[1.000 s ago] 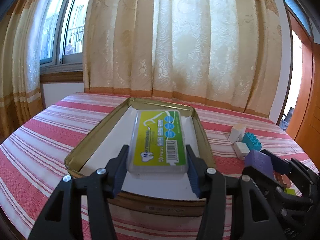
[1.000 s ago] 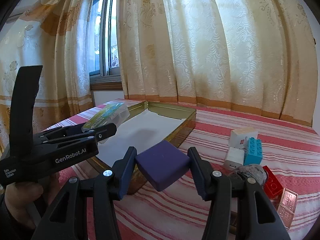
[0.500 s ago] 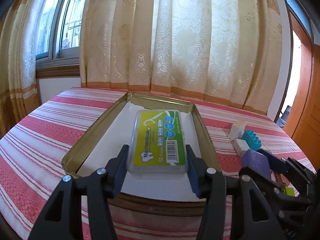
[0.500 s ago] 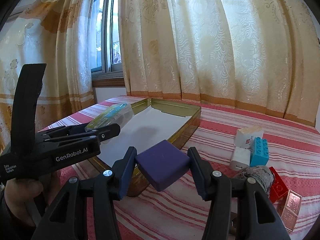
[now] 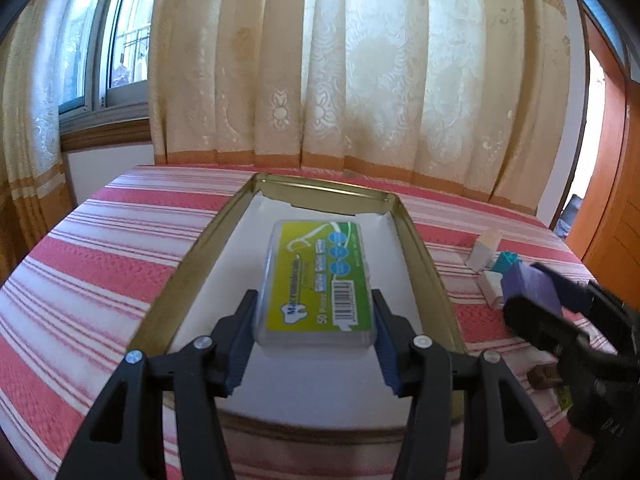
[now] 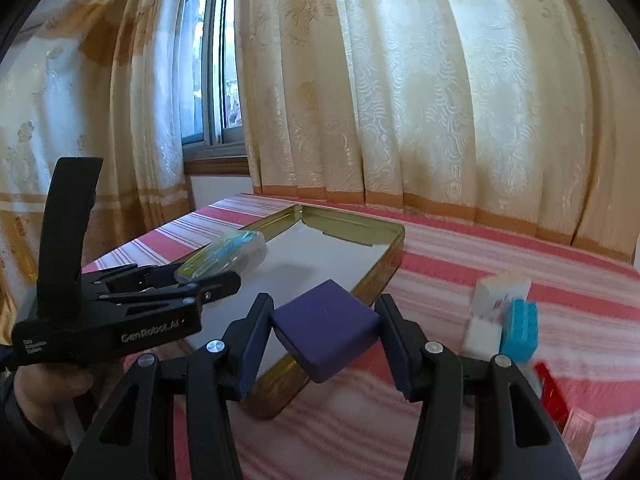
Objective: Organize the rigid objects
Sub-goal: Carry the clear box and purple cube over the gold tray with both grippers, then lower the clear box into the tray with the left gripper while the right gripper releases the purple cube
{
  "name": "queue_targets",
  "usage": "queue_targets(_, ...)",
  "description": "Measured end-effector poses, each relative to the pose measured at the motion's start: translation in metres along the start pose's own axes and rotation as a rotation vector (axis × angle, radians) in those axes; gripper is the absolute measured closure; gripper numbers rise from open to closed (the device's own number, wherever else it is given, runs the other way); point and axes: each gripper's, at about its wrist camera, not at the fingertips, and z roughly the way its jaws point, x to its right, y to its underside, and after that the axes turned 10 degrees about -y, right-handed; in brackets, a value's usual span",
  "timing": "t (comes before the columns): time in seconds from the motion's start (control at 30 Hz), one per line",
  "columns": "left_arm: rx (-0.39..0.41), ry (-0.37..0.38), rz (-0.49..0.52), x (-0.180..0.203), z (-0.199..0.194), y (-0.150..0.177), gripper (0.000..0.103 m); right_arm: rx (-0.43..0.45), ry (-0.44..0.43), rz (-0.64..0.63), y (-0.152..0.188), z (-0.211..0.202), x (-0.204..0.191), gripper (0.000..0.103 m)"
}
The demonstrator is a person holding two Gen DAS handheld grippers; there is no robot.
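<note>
left claw (image 5: 314, 338) around floss box (image 5: 316, 280)

Readable text is pretty thin here. The side of the left gripper (image 6: 208, 286), seen from the right wrist cam, says "GenRobot.AI" in white on the black body, and there's a small two- or three-line white print near its back end that's too blurry to make out. The clear floss pick box (image 5: 316, 284) has a green-yellow label with "50 Pieces", a barcode and a blue brand word starting with "M" that I can't read
</note>
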Motion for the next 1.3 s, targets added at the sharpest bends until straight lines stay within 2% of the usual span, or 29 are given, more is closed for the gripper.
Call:
queue_targets(0.17, -0.031, -0.035, 0.025, -0.005, 0.020, -0.025, 0.050, -0.054, -0.024, 0.040, -0.027, 0.033, 0.013, 0.048)
queue_targets(0.33, -0.092, -0.067, 0.042, -0.010, 0.047, -0.042, 0.050, -0.119, -0.067, 0.133, -0.043, 0.078, 0.029, 0.048)
queue_targets(0.5, -0.154, -0.093, 0.050, -0.016, 0.067, -0.047, 0.050, -0.168, -0.039, 0.124, -0.046, 0.114, 0.029, 0.048)
queue_targets(0.67, -0.175, -0.117, 0.072, -0.013, 0.076, -0.047, 0.050, -0.212, -0.023, 0.118, -0.044, 0.136, 0.035, 0.047)
queue_targets(0.73, -0.171, -0.129, 0.077, -0.012, 0.077, -0.048, 0.049, -0.215, -0.017, 0.115, -0.046, 0.140, 0.036, 0.042)
queue_targets(0.8, -0.156, -0.153, 0.078, -0.012, 0.072, -0.048, 0.045, -0.208, -0.001, 0.127, -0.046, 0.138, 0.038, 0.030)
queue_targets(0.87, -0.139, -0.165, 0.070, -0.015, 0.068, -0.050, 0.031, -0.191, 0.009, 0.143, -0.047, 0.132, 0.041, 0.024)
queue_targets(0.93, -0.117, -0.174, 0.064, -0.017, 0.061, -0.050, 0.022, -0.175, 0.003, 0.171, -0.047, 0.124, 0.045, 0.023)
queue_targets(1.17, -0.023, -0.158, 0.068, 0.001, 0.019, -0.036, 0.013, -0.147, -0.031, 0.270, -0.045, 0.073, 0.045, 0.023)
queue_targets(1.23, 0.011, -0.146, 0.069, 0.011, 0.003, -0.026, 0.010, -0.130, -0.054, 0.250, -0.038, 0.047, 0.039, 0.023)
queue_targets(1.3, 0.053, -0.123, 0.070, 0.023, -0.015, -0.011, 0.003, -0.101, -0.018, 0.207, -0.025, 0.016, 0.037, 0.023)
